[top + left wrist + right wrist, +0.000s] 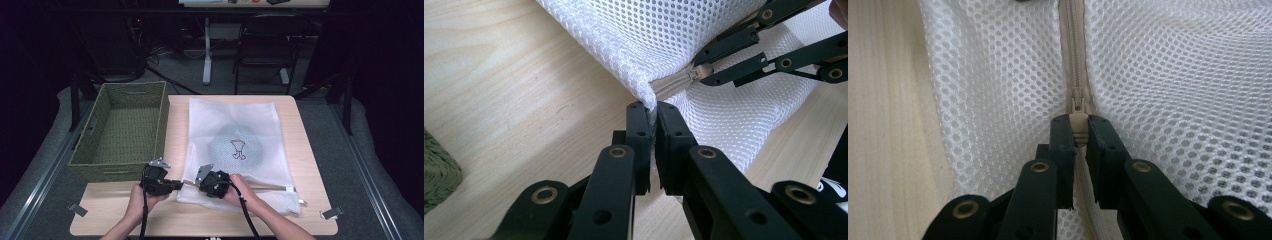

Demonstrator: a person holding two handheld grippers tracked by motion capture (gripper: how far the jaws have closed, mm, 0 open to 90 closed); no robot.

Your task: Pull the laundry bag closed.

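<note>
Both tongs pinch the near-left corner of a white mesh zip bag point(240, 145) on the pale wooden table point(175, 125).

High view: the bag lies flat right of a green woven basket point(125, 130); left tongs point(176, 185) and right tongs point(196, 183) meet at its near edge. Left gripper view: left tongs point(653, 112) clamp the bag's corner point(649, 92). Right gripper view: right tongs point(1079, 127) grip the beige zipper pull point(1078, 125).

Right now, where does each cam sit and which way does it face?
High view: above the person's side, looking forward and down on the wooden table; both hands, left gripper, right gripper.
Left gripper view: along its closed jaws, pinching the white mesh laundry bag's corner.
Right gripper view: along its jaws, clamped on the beige zipper pull.
All views share the bag.
</note>
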